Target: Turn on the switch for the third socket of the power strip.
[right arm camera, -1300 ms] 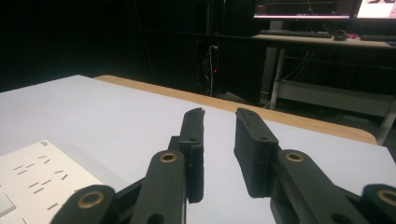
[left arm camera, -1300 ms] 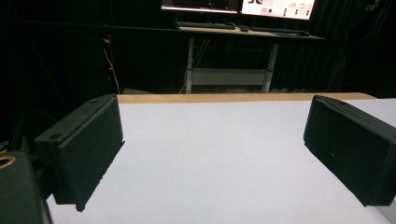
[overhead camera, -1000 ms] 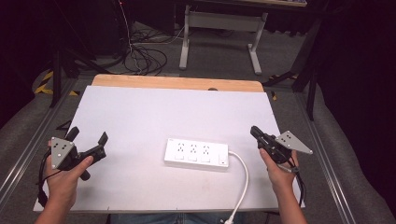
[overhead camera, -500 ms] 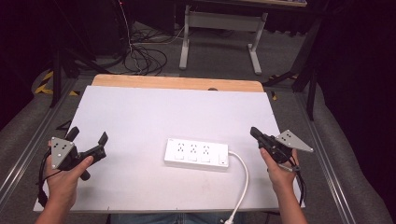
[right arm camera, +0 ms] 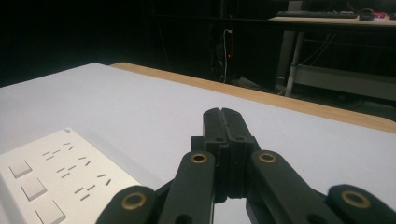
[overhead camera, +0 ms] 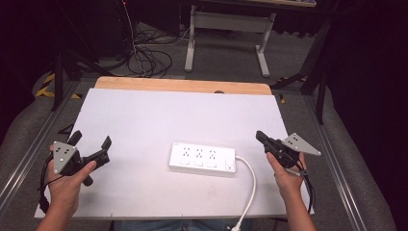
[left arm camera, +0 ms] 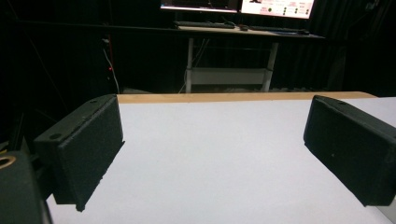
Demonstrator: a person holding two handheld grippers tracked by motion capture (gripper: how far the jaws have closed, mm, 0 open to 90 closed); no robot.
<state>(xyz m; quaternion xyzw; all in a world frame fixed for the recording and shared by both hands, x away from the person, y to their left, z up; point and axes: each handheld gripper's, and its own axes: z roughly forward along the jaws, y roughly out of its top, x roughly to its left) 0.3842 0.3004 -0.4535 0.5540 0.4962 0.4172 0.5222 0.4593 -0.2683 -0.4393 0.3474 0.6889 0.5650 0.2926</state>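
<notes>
Two handheld grippers hover over a white table (overhead camera: pixel 144 120), with a white power strip (overhead camera: pixel 202 159) lying between them near the front edge. From the right gripper (overhead camera: pixel 262 138), whose jaws are pressed together on nothing, the strip sits at about nine o'clock, close by. From the left gripper (overhead camera: pixel 91 143), jaws spread wide and empty, it lies at three o'clock, farther off. The strip's long axis runs left to right, its cable (overhead camera: pixel 250 185) leaving the right end, so the right hand looks nearer.
</notes>
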